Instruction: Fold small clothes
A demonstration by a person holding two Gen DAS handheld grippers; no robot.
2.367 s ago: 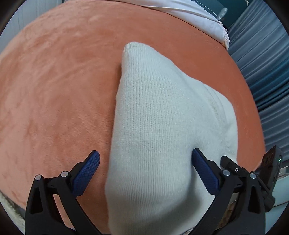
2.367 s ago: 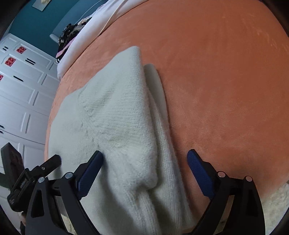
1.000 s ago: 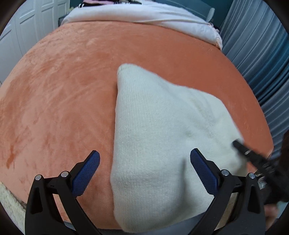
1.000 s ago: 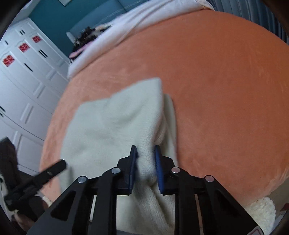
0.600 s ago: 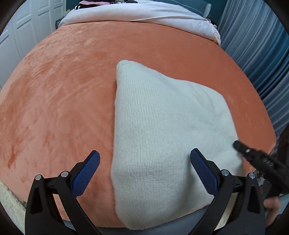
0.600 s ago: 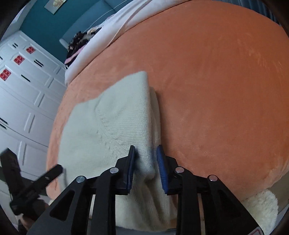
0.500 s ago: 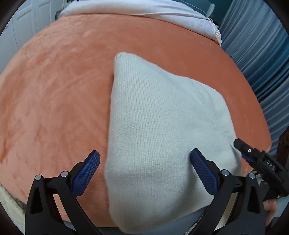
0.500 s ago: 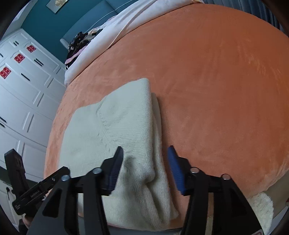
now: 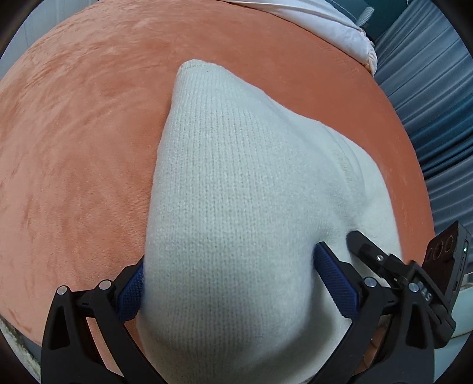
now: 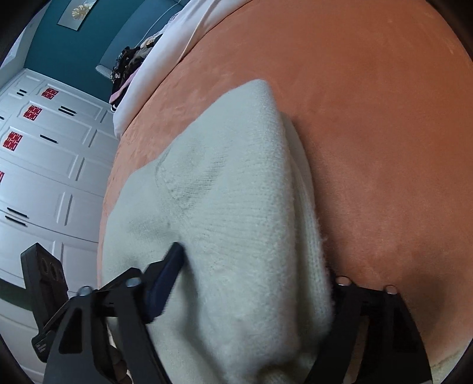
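A cream knitted garment lies folded on the orange velvet surface; it also shows in the right wrist view. My left gripper is open, its blue pads on either side of the garment's near bulge. My right gripper is open wide over the garment's near right edge. Its left finger rests on the knit and the right finger is hidden behind the cloth. The right gripper shows at the lower right of the left wrist view.
A white sheet lies along the far edge of the orange surface. Blue curtains hang at the right. White cabinet doors stand at the left, with a pile of dark clothes at the far end.
My right gripper let go of the garment's edge and opened wide. Both grippers moved forward and down, so the garment now bulges between the fingers.
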